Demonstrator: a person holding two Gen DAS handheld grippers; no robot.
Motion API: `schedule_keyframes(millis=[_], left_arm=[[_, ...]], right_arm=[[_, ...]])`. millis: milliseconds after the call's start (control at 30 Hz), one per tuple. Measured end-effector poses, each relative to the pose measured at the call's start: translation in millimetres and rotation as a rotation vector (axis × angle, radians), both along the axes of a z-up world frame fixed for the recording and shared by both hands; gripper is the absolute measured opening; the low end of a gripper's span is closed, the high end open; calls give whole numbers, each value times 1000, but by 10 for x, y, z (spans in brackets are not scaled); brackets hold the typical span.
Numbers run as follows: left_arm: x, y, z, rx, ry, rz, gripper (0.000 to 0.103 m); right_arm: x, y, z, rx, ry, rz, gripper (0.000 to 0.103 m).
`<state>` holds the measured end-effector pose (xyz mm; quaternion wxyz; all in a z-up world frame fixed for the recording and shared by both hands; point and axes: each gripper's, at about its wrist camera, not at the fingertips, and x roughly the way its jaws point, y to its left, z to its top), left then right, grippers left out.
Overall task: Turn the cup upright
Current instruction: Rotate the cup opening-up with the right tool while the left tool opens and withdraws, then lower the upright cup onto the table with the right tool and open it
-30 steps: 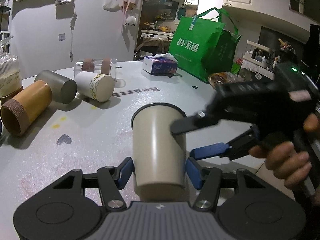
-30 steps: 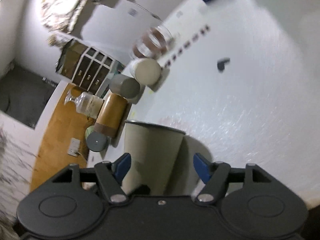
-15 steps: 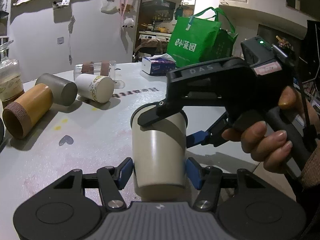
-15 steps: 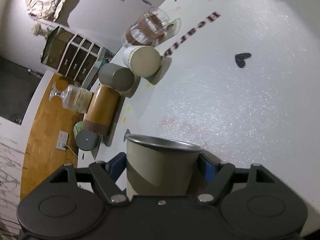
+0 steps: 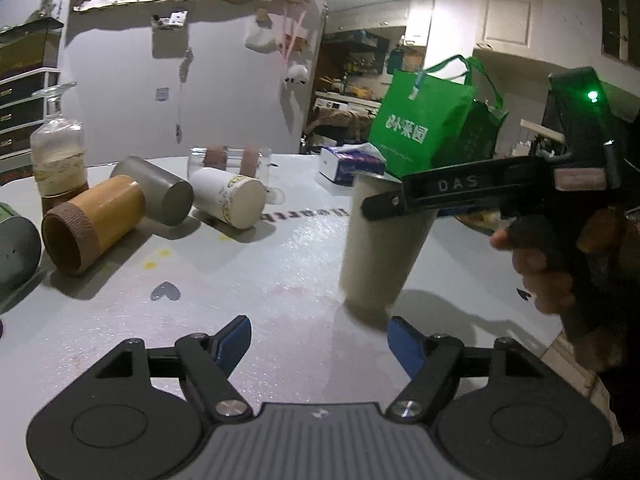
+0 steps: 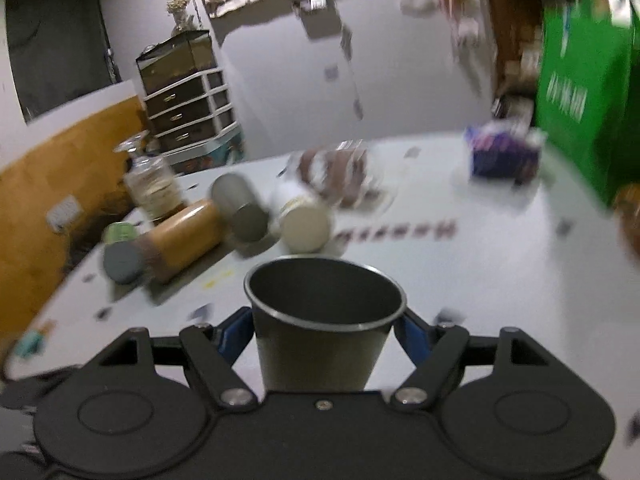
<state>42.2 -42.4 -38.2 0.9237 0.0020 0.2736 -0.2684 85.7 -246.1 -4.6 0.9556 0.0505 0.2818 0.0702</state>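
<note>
Standing mouth-up on a white table (image 5: pixel 304 264), a beige cup (image 5: pixel 380 252) is held near its rim by the right gripper (image 6: pixel 325 334), whose blue-padded jaws are closed against the cup's two sides. Behind it sit a green shopping bag (image 5: pixel 420 128) and a tissue box (image 5: pixel 348 166). To the left, a row of other vessels lies on its side: a brown tumbler (image 5: pixel 90 226), a grey cup (image 5: pixel 160 188) and a white paper cup (image 5: pixel 228 196), with a clear glass (image 5: pixel 228 158) just behind them and a glass jar (image 5: pixel 58 160) standing beside. The left gripper (image 5: pixel 318 342) hangs low in front of the cup, apart from it, its jaws spread wide and holding nothing. The cup's base appears to meet the table, though the left view shows it leaning slightly, and whether it sits flat cannot be told. The flip looks all but done; what remains is the release. A risk is that letting go while the cup is tilted would tip it back over, since it is tall and narrow at the foot. Pulling the right gripper away sideways before its pads clear the wall could also drag the cup along or knock it into the open left gripper.
</note>
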Motion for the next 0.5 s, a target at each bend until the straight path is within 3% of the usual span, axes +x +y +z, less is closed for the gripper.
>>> schedule_keyframes(millis=[167,500], left_arm=[[10,41,-8,8,-13,40,76],[65,113,-127,16,-12,114,77]], right_arm=[[261,-183,25,-123,-70,-107,77],[948,-718,-22,-231,-110,-323,77]])
